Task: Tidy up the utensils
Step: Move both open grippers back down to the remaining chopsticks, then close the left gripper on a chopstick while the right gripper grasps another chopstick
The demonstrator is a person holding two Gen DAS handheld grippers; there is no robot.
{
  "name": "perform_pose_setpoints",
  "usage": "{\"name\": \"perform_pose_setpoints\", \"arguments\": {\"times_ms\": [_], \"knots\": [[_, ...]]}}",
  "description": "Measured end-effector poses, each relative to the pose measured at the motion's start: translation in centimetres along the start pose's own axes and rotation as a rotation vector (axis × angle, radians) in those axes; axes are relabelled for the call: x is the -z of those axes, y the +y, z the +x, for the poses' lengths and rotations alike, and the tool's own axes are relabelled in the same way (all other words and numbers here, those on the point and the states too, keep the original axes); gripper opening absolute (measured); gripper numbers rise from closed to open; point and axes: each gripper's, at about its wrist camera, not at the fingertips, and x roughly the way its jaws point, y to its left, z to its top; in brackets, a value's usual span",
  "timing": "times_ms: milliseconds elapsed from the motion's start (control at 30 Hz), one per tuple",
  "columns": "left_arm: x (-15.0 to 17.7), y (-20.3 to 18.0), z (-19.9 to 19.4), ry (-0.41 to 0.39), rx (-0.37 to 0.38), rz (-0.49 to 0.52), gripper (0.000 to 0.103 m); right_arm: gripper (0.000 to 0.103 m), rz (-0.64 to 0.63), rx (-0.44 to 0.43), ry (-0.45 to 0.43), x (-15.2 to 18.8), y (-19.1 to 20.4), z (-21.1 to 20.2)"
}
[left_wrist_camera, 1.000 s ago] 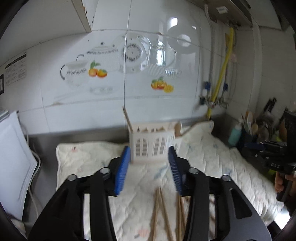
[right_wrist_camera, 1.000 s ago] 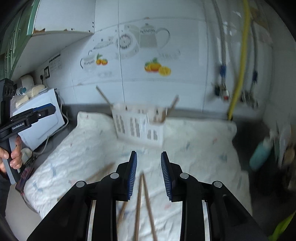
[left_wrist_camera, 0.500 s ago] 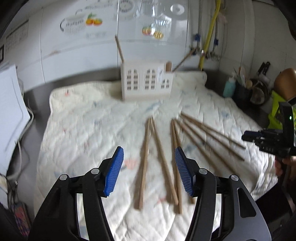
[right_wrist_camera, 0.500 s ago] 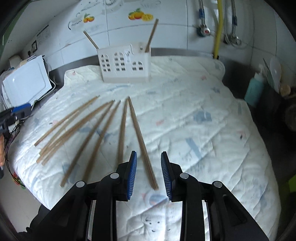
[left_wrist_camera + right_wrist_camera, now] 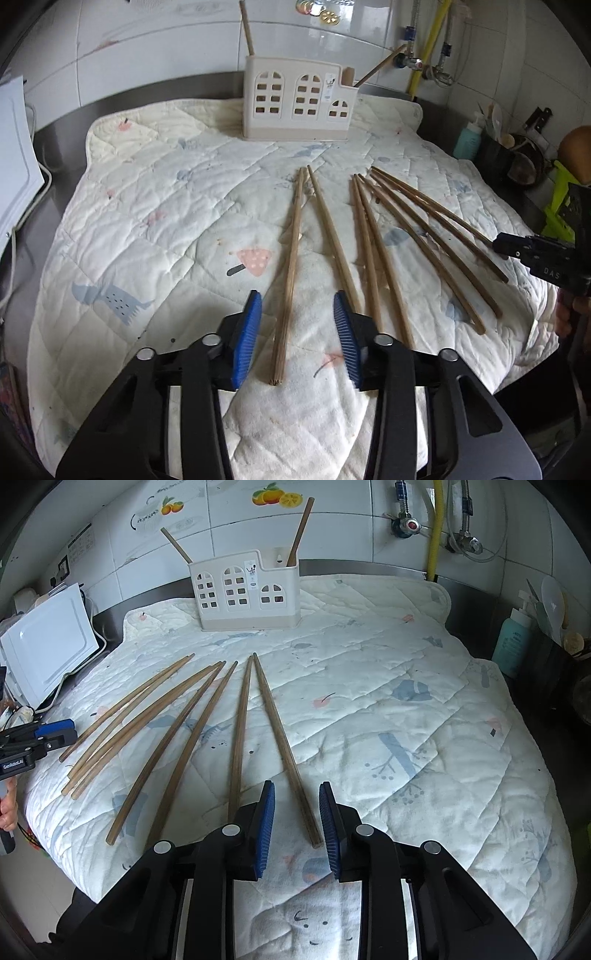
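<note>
Several long wooden chopsticks (image 5: 373, 236) lie fanned out on a white quilted mat (image 5: 155, 206); they also show in the right wrist view (image 5: 207, 716). A white utensil holder (image 5: 297, 101) with arched windows stands at the mat's far edge, with two sticks leaning in it; it shows in the right wrist view too (image 5: 245, 590). My left gripper (image 5: 297, 332) is open, its jaws on either side of the near end of the leftmost chopstick (image 5: 290, 273). My right gripper (image 5: 297, 823) is open, its jaws around the near end of the rightmost chopstick (image 5: 284, 746).
A white appliance (image 5: 48, 642) stands left of the mat. A teal bottle (image 5: 515, 646) and dark pots (image 5: 521, 162) stand at the right. Tiled wall with yellow pipe (image 5: 436, 528) runs behind. The mat's front edge drops off near me.
Both grippers have tilted down from the wall and lowered toward the mat. Each now straddles the near end of a chopstick. The left jaws have narrowed a little since half a second ago.
</note>
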Motion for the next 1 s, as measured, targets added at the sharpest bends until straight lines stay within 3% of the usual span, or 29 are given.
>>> {"name": "perform_pose_setpoints", "arguments": {"times_ms": [300,1000], "knots": [[0.1,0.3,1.8,0.033,0.012,-0.024,0.021,0.017,-0.007,-0.003,0.012,-0.2,0.0,0.9],[-0.1,0.1,2.6,0.022,-0.006,-0.017,0.017,0.012,-0.038,0.018,0.005,-0.3,0.3,1.9]]}}
